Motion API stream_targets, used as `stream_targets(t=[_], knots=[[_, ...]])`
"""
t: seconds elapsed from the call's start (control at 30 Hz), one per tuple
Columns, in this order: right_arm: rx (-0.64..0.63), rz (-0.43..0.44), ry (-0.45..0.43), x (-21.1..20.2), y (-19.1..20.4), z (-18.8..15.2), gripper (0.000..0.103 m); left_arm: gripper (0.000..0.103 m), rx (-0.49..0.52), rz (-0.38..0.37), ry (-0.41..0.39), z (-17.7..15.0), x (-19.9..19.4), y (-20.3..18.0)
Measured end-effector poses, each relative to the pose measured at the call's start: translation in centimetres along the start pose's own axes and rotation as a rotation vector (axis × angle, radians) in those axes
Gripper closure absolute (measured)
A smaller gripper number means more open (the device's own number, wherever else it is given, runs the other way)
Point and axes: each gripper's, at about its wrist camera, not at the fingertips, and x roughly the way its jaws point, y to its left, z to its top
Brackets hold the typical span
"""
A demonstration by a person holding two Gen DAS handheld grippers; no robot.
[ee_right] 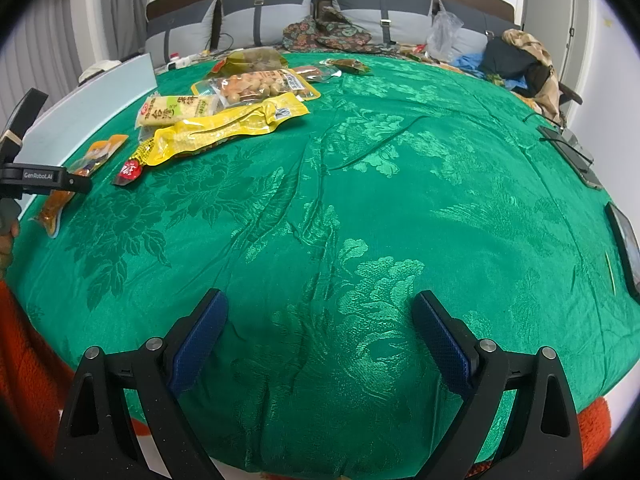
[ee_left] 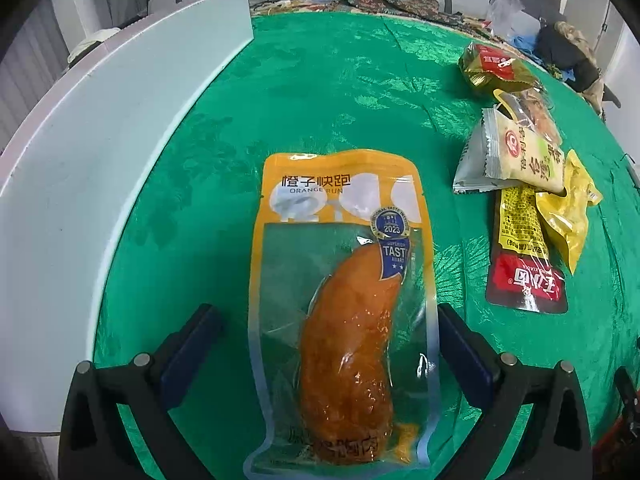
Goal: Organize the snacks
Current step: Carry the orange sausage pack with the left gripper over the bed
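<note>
A clear pouch with an orange top, the chicken breast pack [ee_left: 344,304], lies flat on the green tablecloth [ee_left: 328,92]. My left gripper [ee_left: 330,336] stands open astride its lower half, and neither blue pad touches it. To the right is a pile of snacks: a gold and red pack [ee_left: 492,66], a cream pack [ee_left: 520,156], a yellow pouch [ee_left: 568,208] and a red and yellow pack [ee_left: 524,248]. In the right wrist view the snack pile [ee_right: 224,108] sits far left. My right gripper [ee_right: 320,328] is open over bare cloth, holding nothing.
A pale board [ee_left: 100,140] stands upright along the table's left edge. Dark flat devices [ee_right: 568,148] lie at the right edge. Patterned fabric [ee_right: 328,32], a plastic bag and clothes crowd the far side. A person's orange sleeve [ee_right: 24,360] is at the lower left.
</note>
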Motion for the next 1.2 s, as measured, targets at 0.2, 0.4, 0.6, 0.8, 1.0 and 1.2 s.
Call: stream_targets(t=[0.2, 0.4, 0.6, 0.8, 1.0, 1.2], knots=[[0.004, -0.002, -0.005, 0.0, 0.0, 0.0, 0.007, 0.0, 0.007, -0.002, -0.031, -0.8, -0.5, 0.2], [0.007, -0.003, -0.013, 0.0, 0.0, -0.1, 0.007, 0.0, 0.023, -0.011, -0.016, -0.9, -0.6, 0.5], [0.007, -0.003, -0.014, 0.0, 0.0, -0.1, 0.007, 0.0, 0.033, -0.017, 0.004, -0.9, -0.7, 0.9], [0.007, -0.002, -0.012, 0.0, 0.0, -0.1, 0.007, 0.0, 0.041, -0.02, 0.0, -1.1, -0.7, 1.0], [0.133, 0.065, 0.073, 0.2, -1.2, 2.0, 0.007, 0.0, 0.052, -0.027, -0.044, -1.6, -0.9, 1.0], [0.336, 0.16, 0.123, 2.8, -1.3, 8.8, 0.008, 0.0, 0.049, -0.028, -0.061, -1.8, -1.0, 1.0]])
